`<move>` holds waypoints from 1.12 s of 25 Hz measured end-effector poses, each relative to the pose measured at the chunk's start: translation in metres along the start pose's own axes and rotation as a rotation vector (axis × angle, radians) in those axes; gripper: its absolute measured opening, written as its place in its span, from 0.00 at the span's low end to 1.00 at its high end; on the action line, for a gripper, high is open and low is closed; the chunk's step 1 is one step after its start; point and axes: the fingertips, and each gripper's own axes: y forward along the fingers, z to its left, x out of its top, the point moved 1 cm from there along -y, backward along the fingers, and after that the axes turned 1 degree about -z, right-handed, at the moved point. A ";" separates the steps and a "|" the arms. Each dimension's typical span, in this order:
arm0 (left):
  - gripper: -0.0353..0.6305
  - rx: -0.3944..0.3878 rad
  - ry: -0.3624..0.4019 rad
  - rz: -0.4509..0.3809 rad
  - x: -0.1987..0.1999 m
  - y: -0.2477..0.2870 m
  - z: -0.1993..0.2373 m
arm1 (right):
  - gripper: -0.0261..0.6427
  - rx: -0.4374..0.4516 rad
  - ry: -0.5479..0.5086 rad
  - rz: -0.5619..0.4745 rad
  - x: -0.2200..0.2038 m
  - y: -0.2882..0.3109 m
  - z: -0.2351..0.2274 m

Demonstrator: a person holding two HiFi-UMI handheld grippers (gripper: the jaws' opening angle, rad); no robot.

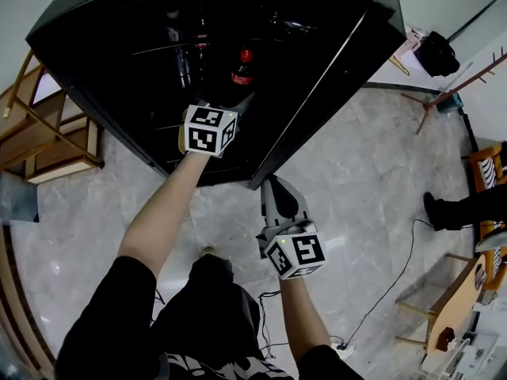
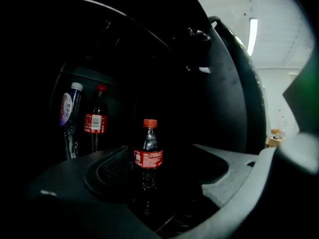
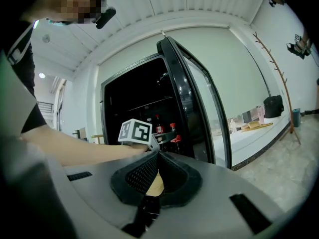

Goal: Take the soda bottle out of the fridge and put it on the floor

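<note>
A soda bottle [image 2: 148, 153] with a red cap and red label stands upright on a shelf in the dark open fridge [image 1: 119, 46]. My left gripper [image 2: 164, 176] reaches into the fridge with its jaws spread wide. The bottle sits in line with the gap, a little beyond the pads, and nothing touches it. In the head view the bottle's red cap [image 1: 244, 56] shows just past the left gripper [image 1: 234, 105]. My right gripper [image 1: 273, 184] hangs outside the fridge by the door edge, shut and empty; in its own view the right gripper [image 3: 157, 156] has its jaws together.
A second soda bottle [image 2: 95, 121] and a purple-labelled bottle [image 2: 69, 108] stand further back on the left. The glass fridge door [image 1: 317, 101] is swung open to the right. A wooden chair [image 1: 55, 141] stands left, and a cable [image 1: 388, 283] and a person's shoe [image 1: 437, 210] are on the marble floor.
</note>
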 end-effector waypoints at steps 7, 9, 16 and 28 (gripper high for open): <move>0.60 -0.004 0.041 0.044 -0.010 0.051 0.018 | 0.07 -0.026 0.009 0.014 -0.010 0.005 -0.013; 0.59 -0.009 0.062 0.055 -0.011 0.060 0.018 | 0.07 -0.037 0.012 0.010 -0.011 0.005 -0.019; 0.54 0.006 0.066 0.054 -0.014 0.070 0.019 | 0.07 -0.066 0.032 0.018 -0.021 0.002 -0.034; 0.50 0.002 0.103 0.068 -0.014 0.045 0.012 | 0.07 -0.072 0.002 0.017 -0.023 -0.006 -0.036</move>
